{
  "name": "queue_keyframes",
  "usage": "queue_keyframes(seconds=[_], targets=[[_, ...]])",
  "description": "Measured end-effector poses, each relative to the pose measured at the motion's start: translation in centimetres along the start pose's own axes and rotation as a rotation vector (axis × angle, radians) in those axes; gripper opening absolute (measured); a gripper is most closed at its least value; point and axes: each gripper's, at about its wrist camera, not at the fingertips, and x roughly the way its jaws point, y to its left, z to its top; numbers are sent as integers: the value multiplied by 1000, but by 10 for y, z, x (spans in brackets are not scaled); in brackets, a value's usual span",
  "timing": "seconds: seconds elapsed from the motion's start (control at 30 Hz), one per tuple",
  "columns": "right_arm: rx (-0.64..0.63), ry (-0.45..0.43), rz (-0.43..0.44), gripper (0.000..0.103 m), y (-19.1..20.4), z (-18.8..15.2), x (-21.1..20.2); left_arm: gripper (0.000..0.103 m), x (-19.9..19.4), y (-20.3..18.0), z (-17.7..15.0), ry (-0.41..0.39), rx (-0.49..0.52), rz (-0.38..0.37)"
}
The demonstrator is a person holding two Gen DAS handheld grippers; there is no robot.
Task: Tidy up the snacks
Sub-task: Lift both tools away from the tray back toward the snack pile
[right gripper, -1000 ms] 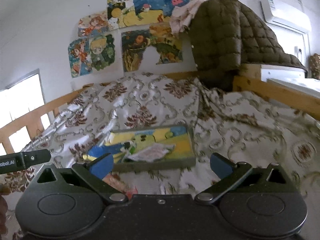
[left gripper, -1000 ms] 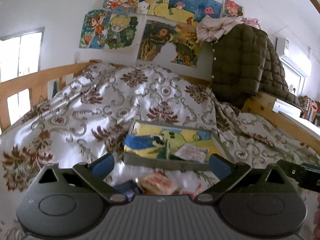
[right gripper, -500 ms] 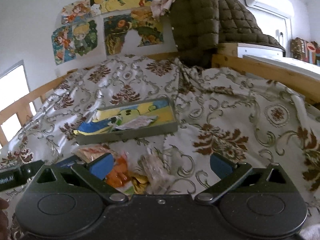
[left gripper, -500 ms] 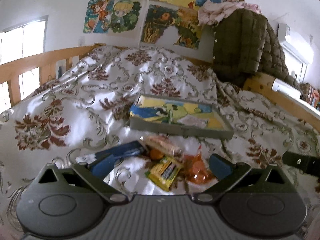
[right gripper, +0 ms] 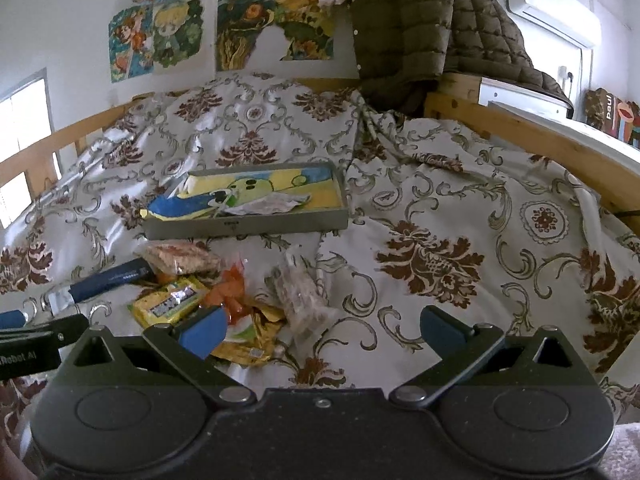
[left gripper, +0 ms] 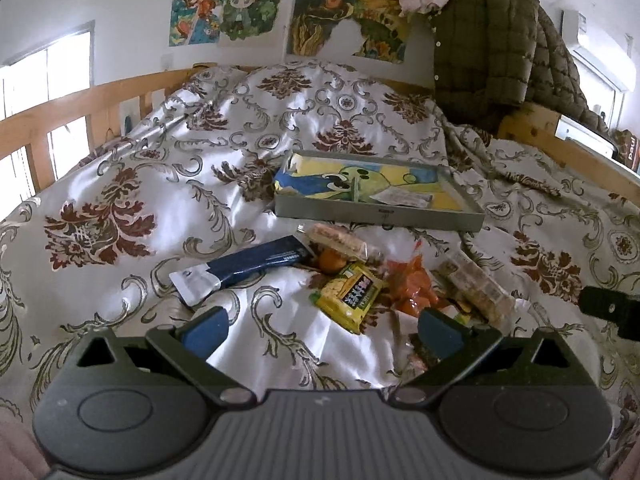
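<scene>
Left wrist view shows the snacks heaped loose on the bed's patterned quilt [left gripper: 120, 184]: a yellow packet [left gripper: 348, 294], a long dark-blue pack [left gripper: 248, 266], an orange bag [left gripper: 412, 286] and clear-wrapped bars [left gripper: 476, 284], crumpled and overlapping, just in front of the shallow grey tray [left gripper: 376, 216]. That tray, lined with a cartoon print and holding one pale wrapper [left gripper: 404, 198], is likely where they belong, which would explain why both tools hang low over the pile. The left gripper [left gripper: 320, 326] and right gripper [right gripper: 320, 326] each have jaws spread wide, holding nothing.
</scene>
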Motion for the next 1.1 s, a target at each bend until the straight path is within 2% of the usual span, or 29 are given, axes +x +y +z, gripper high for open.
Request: queue_keyframes(seconds=[0.6,1.1], targets=[[-85,76,20,102,15,-3,15,103,11,3,1,48,-7,39],[-28,136,56,102,8,3,32,103,36,-2,5,78,4,37]])
